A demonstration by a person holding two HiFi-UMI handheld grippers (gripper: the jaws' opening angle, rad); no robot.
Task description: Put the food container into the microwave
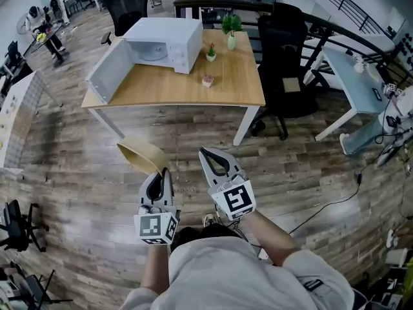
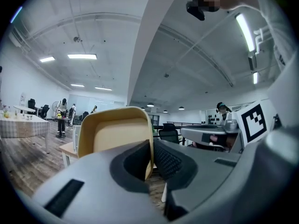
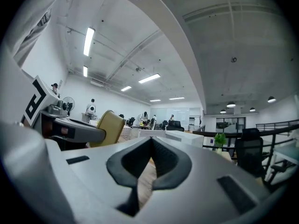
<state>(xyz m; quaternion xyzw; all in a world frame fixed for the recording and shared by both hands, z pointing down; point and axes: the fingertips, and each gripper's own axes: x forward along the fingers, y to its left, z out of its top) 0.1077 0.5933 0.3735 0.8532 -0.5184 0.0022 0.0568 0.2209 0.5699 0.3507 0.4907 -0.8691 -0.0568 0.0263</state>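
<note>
A tan, shallow food container (image 1: 143,155) hangs in the air over the wooden floor, short of the table. My left gripper (image 1: 161,173) is shut on its rim; in the left gripper view the container (image 2: 117,134) stands upright against the pads (image 2: 140,160), its hollow side facing the camera. The white microwave (image 1: 171,41) sits at the far side of the wooden table (image 1: 226,86) with its door (image 1: 110,70) swung wide open to the left. My right gripper (image 1: 204,152) is beside the left one, shut with nothing in it (image 3: 150,141); its view shows the container (image 3: 108,127) to the left and the microwave (image 3: 187,136) ahead.
On the table stand a small potted plant (image 1: 211,51), a taller plant in a vase (image 1: 231,31) and a tiny pot (image 1: 207,81). A black office chair (image 1: 284,63) stands right of the table, a white desk (image 1: 361,89) farther right. People work in the far left corner.
</note>
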